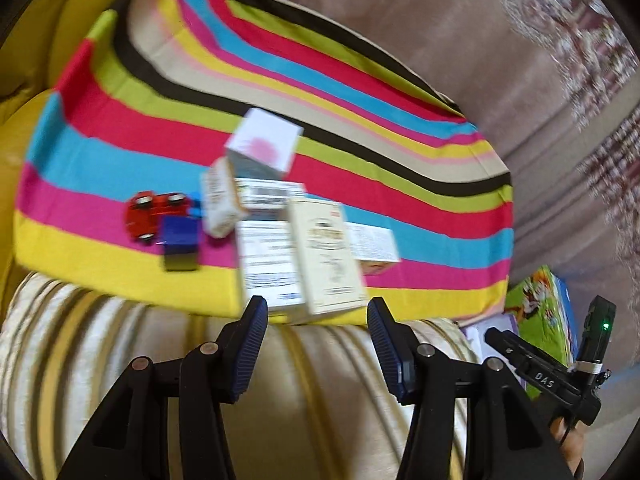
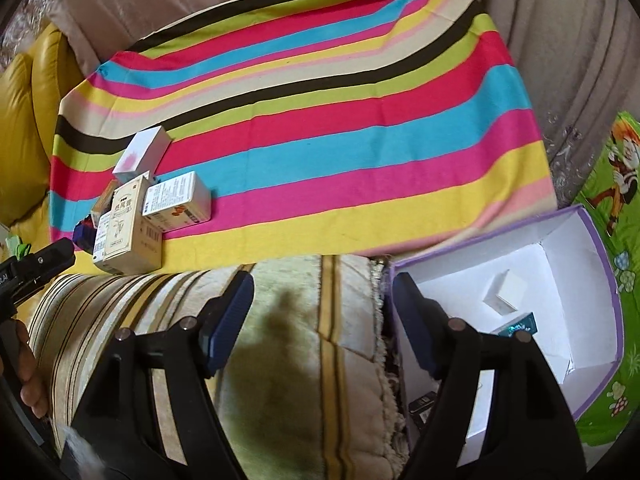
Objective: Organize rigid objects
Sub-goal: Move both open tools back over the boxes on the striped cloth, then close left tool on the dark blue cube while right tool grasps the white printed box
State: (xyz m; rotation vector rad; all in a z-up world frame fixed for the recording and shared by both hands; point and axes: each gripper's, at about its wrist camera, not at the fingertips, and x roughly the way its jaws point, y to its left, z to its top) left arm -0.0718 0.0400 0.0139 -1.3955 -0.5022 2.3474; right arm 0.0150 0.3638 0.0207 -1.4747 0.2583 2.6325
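Observation:
A pile of small cartons lies on the striped cloth (image 1: 360,92): a cream box (image 1: 324,256), a white printed box (image 1: 264,256) and a white box with a pink blot (image 1: 264,144). A red toy car (image 1: 154,210) and a blue block (image 1: 180,240) lie left of them. My left gripper (image 1: 318,306) is open, its tips just short of the cream box, nothing between them. My right gripper (image 2: 323,280) is open over the striped cushion, empty. Its right finger overlaps a purple-rimmed white box (image 2: 600,248) holding a small white carton (image 2: 506,292) and a dark teal item (image 2: 518,326).
A beige striped cushion (image 2: 280,340) runs along the cloth's near edge. Yellow cushions (image 1: 24,140) sit to the left, brown sofa fabric (image 1: 400,20) behind. A green cartoon mat (image 2: 608,184) lies under the purple-rimmed box. A hand (image 2: 24,360) shows at the left edge.

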